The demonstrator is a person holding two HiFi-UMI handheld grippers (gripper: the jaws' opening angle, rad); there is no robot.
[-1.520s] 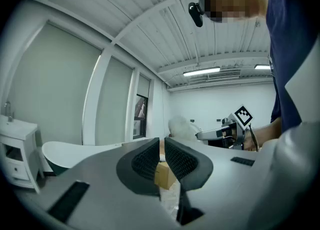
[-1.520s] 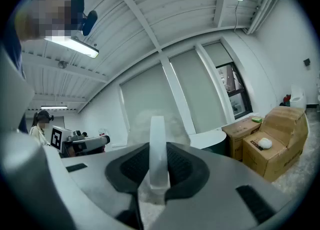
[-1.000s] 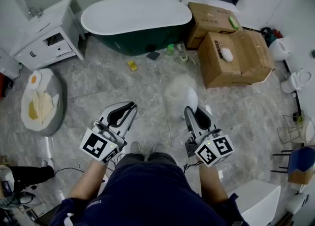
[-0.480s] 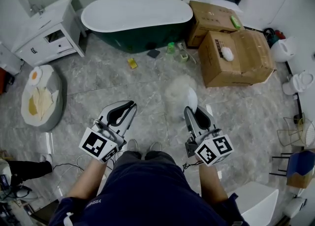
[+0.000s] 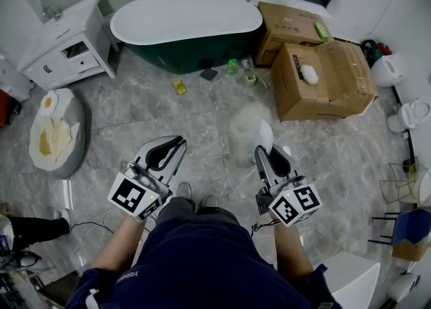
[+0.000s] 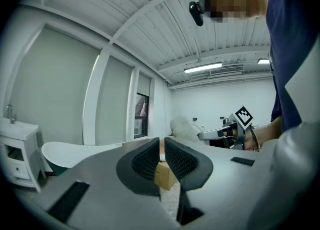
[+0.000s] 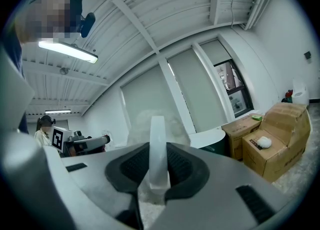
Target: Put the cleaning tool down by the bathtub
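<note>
The cleaning tool is a fluffy white duster (image 5: 244, 122) on a pale translucent handle (image 7: 157, 149). My right gripper (image 5: 266, 151) is shut on that handle, and the fluffy head sticks out ahead of the jaws over the grey floor. The white bathtub (image 5: 185, 21) with its dark green outside stands at the far end of the room, well ahead of both grippers. My left gripper (image 5: 176, 145) is at the left, its jaws together with nothing between them. From the left gripper view I see the duster (image 6: 184, 128) and the bathtub (image 6: 75, 149).
Two cardboard boxes (image 5: 330, 79) stand right of the tub, and a white vanity cabinet (image 5: 64, 42) stands to its left. A yellow item (image 5: 180, 87), a dark sponge (image 5: 209, 74) and a green bottle (image 5: 232, 66) lie on the floor by the tub. A grey cushion (image 5: 57, 139) lies at left.
Both grippers have moved a little forward over the floor towards the tub, the duster going along in the right one. The jaws of both stand as before.
</note>
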